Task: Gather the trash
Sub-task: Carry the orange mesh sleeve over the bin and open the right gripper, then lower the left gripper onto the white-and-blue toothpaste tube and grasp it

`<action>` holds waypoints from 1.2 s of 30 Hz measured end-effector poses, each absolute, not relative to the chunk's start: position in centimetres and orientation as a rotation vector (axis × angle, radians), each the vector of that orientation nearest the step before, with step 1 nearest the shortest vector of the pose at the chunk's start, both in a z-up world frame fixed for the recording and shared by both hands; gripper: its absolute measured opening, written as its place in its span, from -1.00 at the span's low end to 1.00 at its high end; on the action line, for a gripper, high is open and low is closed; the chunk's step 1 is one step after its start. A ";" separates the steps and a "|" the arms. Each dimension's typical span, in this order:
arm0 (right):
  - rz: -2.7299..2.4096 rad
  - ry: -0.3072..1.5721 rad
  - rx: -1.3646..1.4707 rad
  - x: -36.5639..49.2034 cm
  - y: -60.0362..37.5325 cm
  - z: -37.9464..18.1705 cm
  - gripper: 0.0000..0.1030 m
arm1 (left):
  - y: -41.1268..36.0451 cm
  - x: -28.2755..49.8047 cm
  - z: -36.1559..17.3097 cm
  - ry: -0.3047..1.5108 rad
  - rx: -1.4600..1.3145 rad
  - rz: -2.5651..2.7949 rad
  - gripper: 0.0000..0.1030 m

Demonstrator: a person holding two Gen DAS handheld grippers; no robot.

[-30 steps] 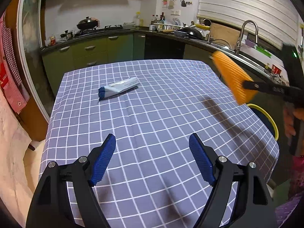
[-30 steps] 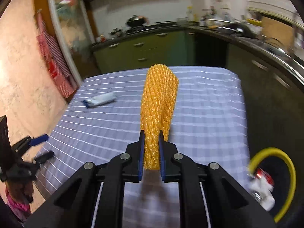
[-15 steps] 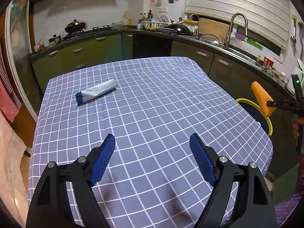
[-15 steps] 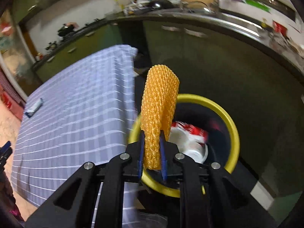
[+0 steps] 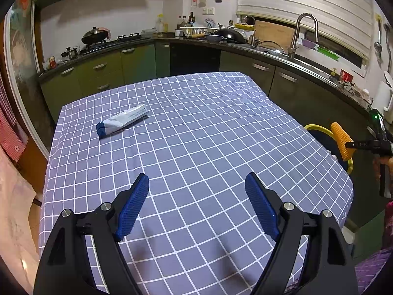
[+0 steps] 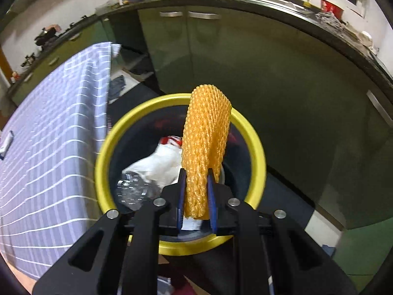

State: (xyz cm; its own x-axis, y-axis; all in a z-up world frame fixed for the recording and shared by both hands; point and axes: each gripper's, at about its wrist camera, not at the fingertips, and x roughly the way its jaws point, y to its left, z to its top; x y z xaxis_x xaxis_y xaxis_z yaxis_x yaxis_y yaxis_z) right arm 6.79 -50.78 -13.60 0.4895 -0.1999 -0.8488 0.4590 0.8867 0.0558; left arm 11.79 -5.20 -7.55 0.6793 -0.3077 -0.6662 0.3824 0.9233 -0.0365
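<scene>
**Foam net hanging over the bin**

The right claw (image 6: 196, 196) is pinching the orange foam net (image 6: 206, 142), long axis pointing ahead, straight above the yellow-rimmed bin (image 6: 258, 147). Left claw (image 5: 196, 206) is hovering spread; wrapper (image 5: 122, 120) is lying far ahead-left on the bench (image 5: 221, 135).

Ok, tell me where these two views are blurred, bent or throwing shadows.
Left wrist view: sharp; the fisheye bows the counter and the checked tablecloth, and soft shadows lie under the open left gripper. Right wrist view: motion blur smears the yellow bin rim and the cloth's lines, while the right gripper and the orange foam net between its pads stay sharp.
</scene>
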 end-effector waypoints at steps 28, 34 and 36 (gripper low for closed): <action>-0.018 0.751 0.119 8.0 -37.0 -6.5 0.36 | -2.4 17.3 -6.5 0.692 0.147 -0.482 0.68; 0.055 0.792 0.103 10.0 -33.8 -7.5 0.36 | -0.4 25.0 -6.4 0.716 0.215 -0.584 0.69; 0.061 0.800 0.103 10.5 -33.6 -7.9 0.36 | 0.2 27.9 -6.7 0.728 0.252 -0.567 0.69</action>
State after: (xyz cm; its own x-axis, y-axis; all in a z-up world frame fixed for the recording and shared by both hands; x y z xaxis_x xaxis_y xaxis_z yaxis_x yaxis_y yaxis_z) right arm 10.51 -33.62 -7.86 0.6952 0.0939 -0.7127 -0.0161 0.9932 0.1152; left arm 27.95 0.24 -6.73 0.6057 -0.3990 -0.6884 0.5690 0.8220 0.0242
